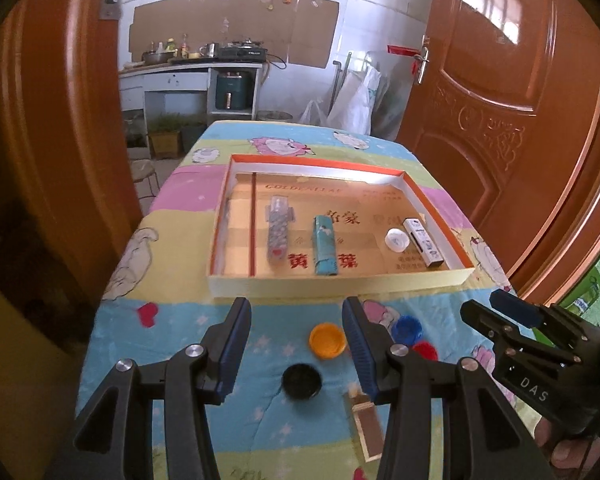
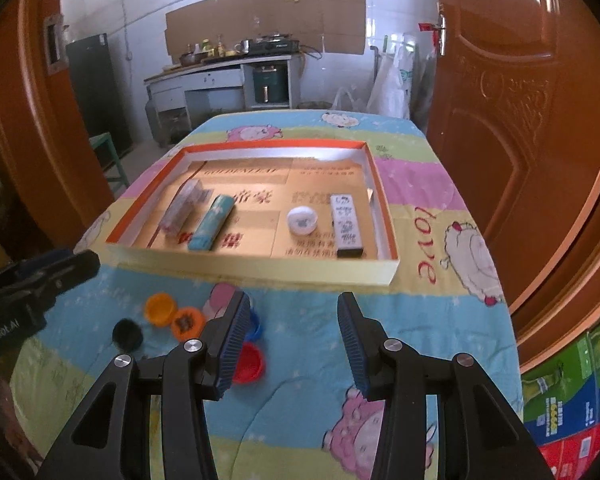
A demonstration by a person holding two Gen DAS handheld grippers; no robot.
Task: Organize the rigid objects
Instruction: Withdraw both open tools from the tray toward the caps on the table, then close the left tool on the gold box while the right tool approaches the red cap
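Your table (image 1: 172, 320), under its cartoon-print cloth, fills both views, and the big shallow box (image 1: 340, 282) lies across the middle of it, long axis left to right, its near wall just beyond both tools. Inside it, from left to right, lie a clear patterned case (image 1: 278, 226), a teal lighter (image 1: 325, 246), a white cap (image 1: 397, 239) and a white printed stick (image 1: 424, 242); the three long pieces all point near to far, well apart from each other.

Your left gripper (image 1: 298, 344) is spread wide and holds nothing. The relation that matters is right here: the orange cap (image 1: 327, 339) lies on the cloth between its fingers, closer to the right one, and the black cap (image 1: 302, 381) lies a little nearer to you, also in the gap. A small brown block (image 1: 366, 428) lies on the cloth beside the right finger, long axis near to far, and could get nudged if you close carelessly.

Your right gripper (image 2: 292, 344) is also spread and empty, over bare cloth. The red cap (image 2: 249, 364) and blue cap (image 2: 255, 326) sit partly behind its left finger, touching or nearly so. A second orange cap with printing (image 2: 186, 322) lies just beside the plain one, to your left.

The loose caps appear to be what is left to sort. The left tool looks nearer to the orange and black ones; the box wall is the only thing to clear.
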